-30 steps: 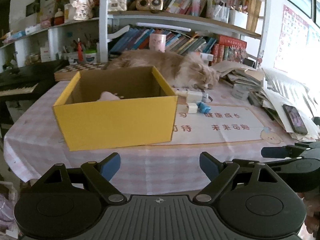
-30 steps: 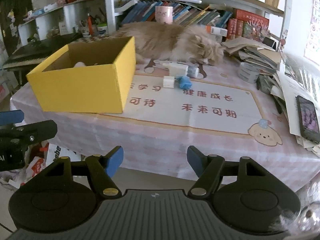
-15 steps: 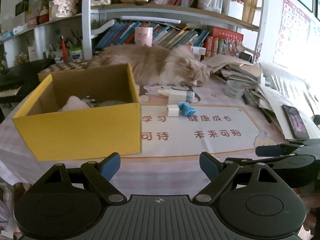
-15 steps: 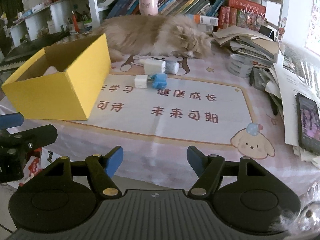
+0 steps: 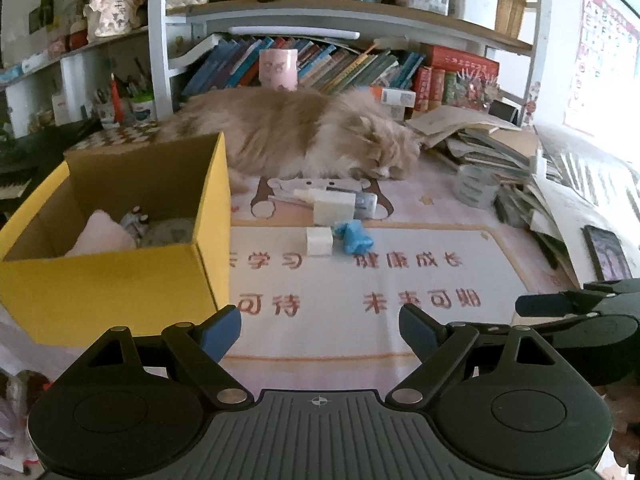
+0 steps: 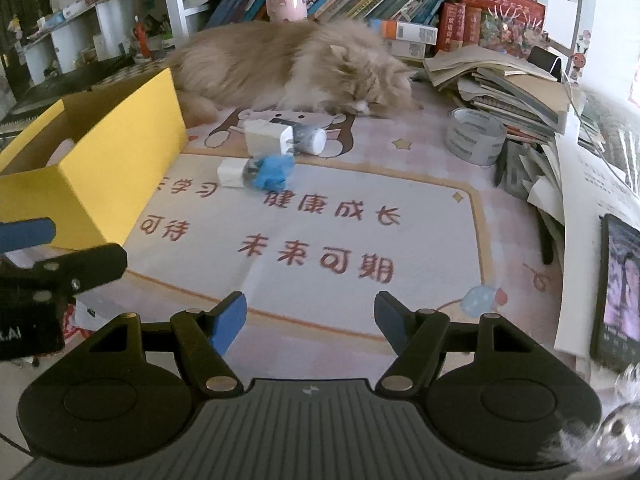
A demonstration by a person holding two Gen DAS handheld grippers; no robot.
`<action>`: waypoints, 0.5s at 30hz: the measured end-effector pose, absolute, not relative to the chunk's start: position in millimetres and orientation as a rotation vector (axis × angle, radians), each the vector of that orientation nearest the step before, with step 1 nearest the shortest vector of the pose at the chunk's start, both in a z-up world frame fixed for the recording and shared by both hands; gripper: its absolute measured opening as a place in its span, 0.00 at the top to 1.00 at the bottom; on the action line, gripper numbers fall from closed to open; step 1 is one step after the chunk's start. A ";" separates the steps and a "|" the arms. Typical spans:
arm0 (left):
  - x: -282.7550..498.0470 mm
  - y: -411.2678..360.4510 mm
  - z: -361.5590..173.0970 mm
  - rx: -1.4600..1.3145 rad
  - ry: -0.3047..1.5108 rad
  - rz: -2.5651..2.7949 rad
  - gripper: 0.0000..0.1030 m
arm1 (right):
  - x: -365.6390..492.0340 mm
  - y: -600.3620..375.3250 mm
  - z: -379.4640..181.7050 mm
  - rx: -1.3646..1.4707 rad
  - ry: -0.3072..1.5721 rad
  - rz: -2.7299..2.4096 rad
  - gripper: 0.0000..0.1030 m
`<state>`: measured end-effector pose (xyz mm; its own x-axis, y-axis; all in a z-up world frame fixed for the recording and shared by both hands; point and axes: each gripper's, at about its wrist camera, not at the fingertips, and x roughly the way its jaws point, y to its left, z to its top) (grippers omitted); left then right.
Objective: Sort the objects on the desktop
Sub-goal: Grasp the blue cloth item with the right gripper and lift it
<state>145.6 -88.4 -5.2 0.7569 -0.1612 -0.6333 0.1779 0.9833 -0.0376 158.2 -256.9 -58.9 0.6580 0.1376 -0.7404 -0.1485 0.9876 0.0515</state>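
Note:
A yellow cardboard box [image 5: 120,280] stands at the left of the desk mat and also shows in the right wrist view [image 6: 116,172]; a pink soft item [image 5: 102,236] and other small things lie inside. On the mat beyond lie a small white cube [image 5: 319,241], a crumpled blue item [image 5: 354,238], a larger white block [image 5: 334,207] and a small cylinder [image 6: 310,140]. My left gripper [image 5: 320,332] is open and empty over the mat's near edge. My right gripper [image 6: 310,320] is open and empty, to its right.
A fluffy cat [image 5: 304,136] sleeps across the back of the desk. A tape roll [image 6: 476,136], stacked books and papers [image 6: 516,88] and a phone [image 6: 618,292] crowd the right side. Bookshelves stand behind.
Both grippers have moved forward and to the right over the desk, so the box has slid left in view and the small items look nearer. Both jaws stay open.

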 end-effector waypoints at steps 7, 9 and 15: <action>158.0 -102.8 -1.8 0.050 0.692 -0.132 0.14 | 192.4 -273.2 -64.5 -0.026 0.828 0.209 0.35; 159.3 -106.0 -1.5 0.055 0.692 -0.117 0.14 | 204.2 -275.6 -65.2 -0.032 0.823 0.228 0.35; 162.4 -114.1 -2.5 0.063 0.692 -0.060 0.14 | 243.7 -270.5 -69.9 -0.062 0.822 0.316 0.39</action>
<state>162.4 -114.1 -2.5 0.7681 -0.0342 -0.6394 0.0759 0.9964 0.0379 243.7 -270.5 -69.9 0.6372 0.2525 -0.7282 -0.3002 0.9515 0.0673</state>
